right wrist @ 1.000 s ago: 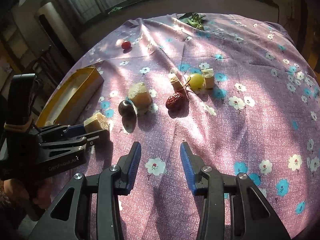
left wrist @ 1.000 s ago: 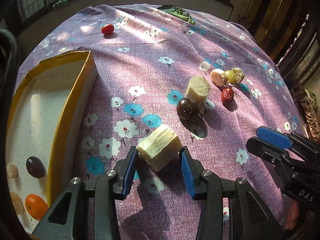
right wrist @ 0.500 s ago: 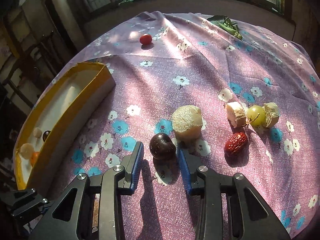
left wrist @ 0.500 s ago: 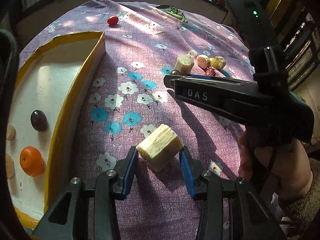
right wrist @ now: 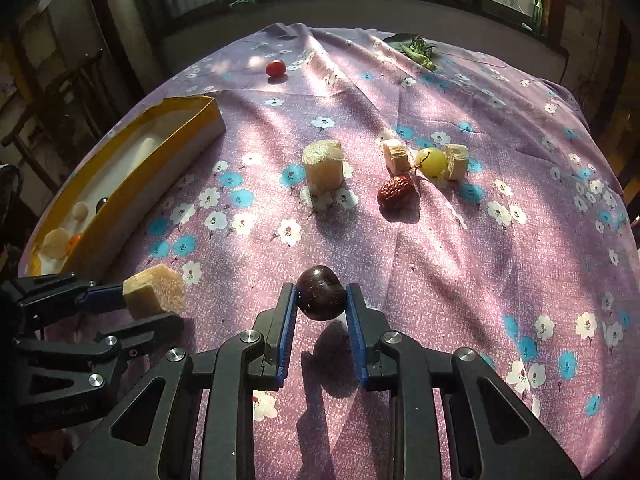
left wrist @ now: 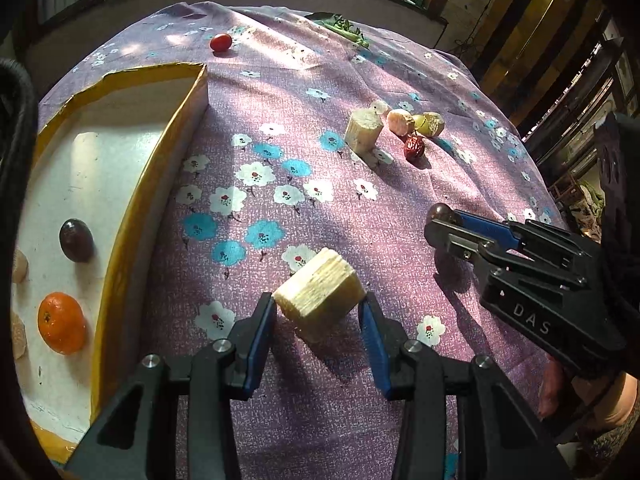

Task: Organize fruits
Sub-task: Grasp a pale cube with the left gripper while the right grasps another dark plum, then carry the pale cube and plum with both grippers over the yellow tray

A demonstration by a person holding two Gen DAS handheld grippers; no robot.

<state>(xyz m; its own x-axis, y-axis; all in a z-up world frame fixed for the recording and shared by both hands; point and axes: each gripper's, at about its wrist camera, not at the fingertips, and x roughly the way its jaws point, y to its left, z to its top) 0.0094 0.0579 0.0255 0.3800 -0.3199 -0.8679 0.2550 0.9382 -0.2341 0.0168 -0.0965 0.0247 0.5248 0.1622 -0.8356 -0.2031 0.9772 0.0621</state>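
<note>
Blue-padded left tongs (left wrist: 318, 316) clamped on a pale fibrous sugarcane chunk (left wrist: 320, 294); pads press both flanks, chunk tilted, carried above the purple floral cloth of the table (left wrist: 360, 60). From the right wrist camera the same chunk (right wrist: 156, 290) shows pinched at the tips, with the yellow-rimmed tray (right wrist: 120, 184) just beyond it.

Right tongs (right wrist: 321, 304) closed to a narrow gap around a dark round plum-like fruit (right wrist: 321, 298); both pads touch its sides. Its shadow falls on the cloth below, so it looks lifted clear, though the contact point is hard to confirm. In the left view only the tip of the right tongs (left wrist: 444, 216) shows, with a sliver of the dark fruit at its end.

Tray (left wrist: 160, 184) sits at the left side of the table. Inside: a small orange (left wrist: 61, 322), another dark fruit (left wrist: 76, 240), pale pieces at the near-left edge, partly cut off.

Loose on the cloth, mid-table: an upright cane stub (right wrist: 323, 166), a red date (right wrist: 396, 192), a green grape (right wrist: 431, 160) between two small pale pieces. Far side: a cherry tomato (right wrist: 276, 68), alone; green leafy scraps (right wrist: 416, 50) near the far edge
</note>
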